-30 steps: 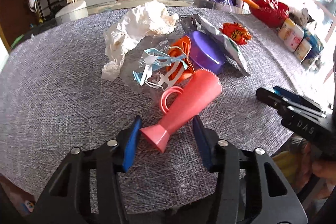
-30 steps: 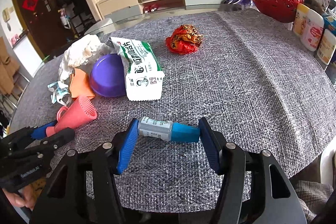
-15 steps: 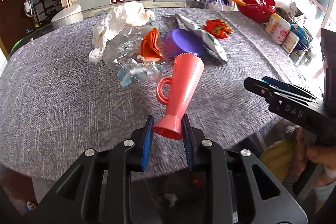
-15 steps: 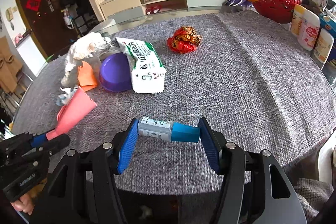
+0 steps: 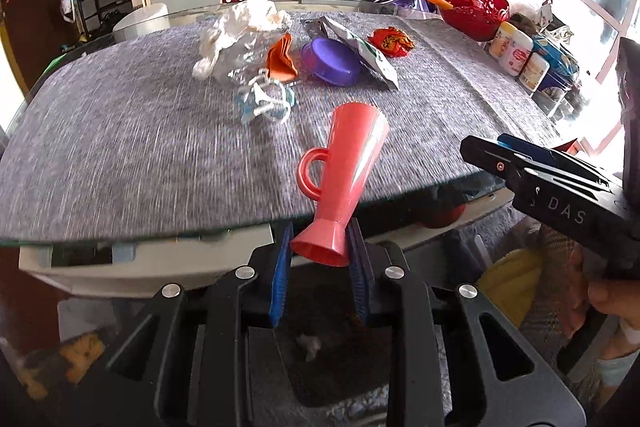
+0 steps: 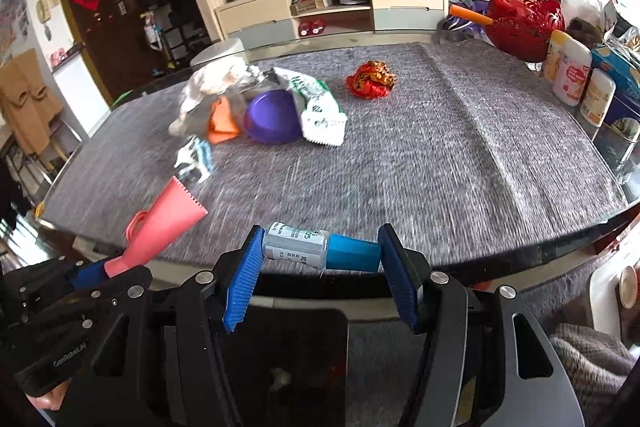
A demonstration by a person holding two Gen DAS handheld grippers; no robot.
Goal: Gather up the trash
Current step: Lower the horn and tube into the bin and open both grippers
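My left gripper point(image 5: 319, 247) is shut on the foot of a pink plastic cup with a handle point(image 5: 344, 171), held in the air off the near edge of the table. The cup also shows in the right wrist view point(image 6: 164, 223). My right gripper point(image 6: 320, 255) is shut on a small bottle with a white label and blue cap point(image 6: 320, 251), held crosswise at the table's near edge. Trash lies on the grey tablecloth point(image 6: 460, 155): crumpled white paper point(image 5: 240, 27), an orange scrap point(image 5: 280, 61), a purple bowl point(image 5: 330, 61), a white-green packet point(image 5: 368, 53), a red wrapper point(image 5: 390, 41), a blue-white mask point(image 5: 264, 99).
A red basket point(image 6: 524, 23) and several white jars point(image 6: 572, 75) stand at the table's far right. A TV cabinet point(image 6: 332, 9) is behind the table. A dark rug point(image 5: 320, 367) lies on the floor below my grippers.
Both grippers have pulled back from the table and now hang past its near edge. The left gripper closed on the pink cup's foot and lifted it off the cloth.
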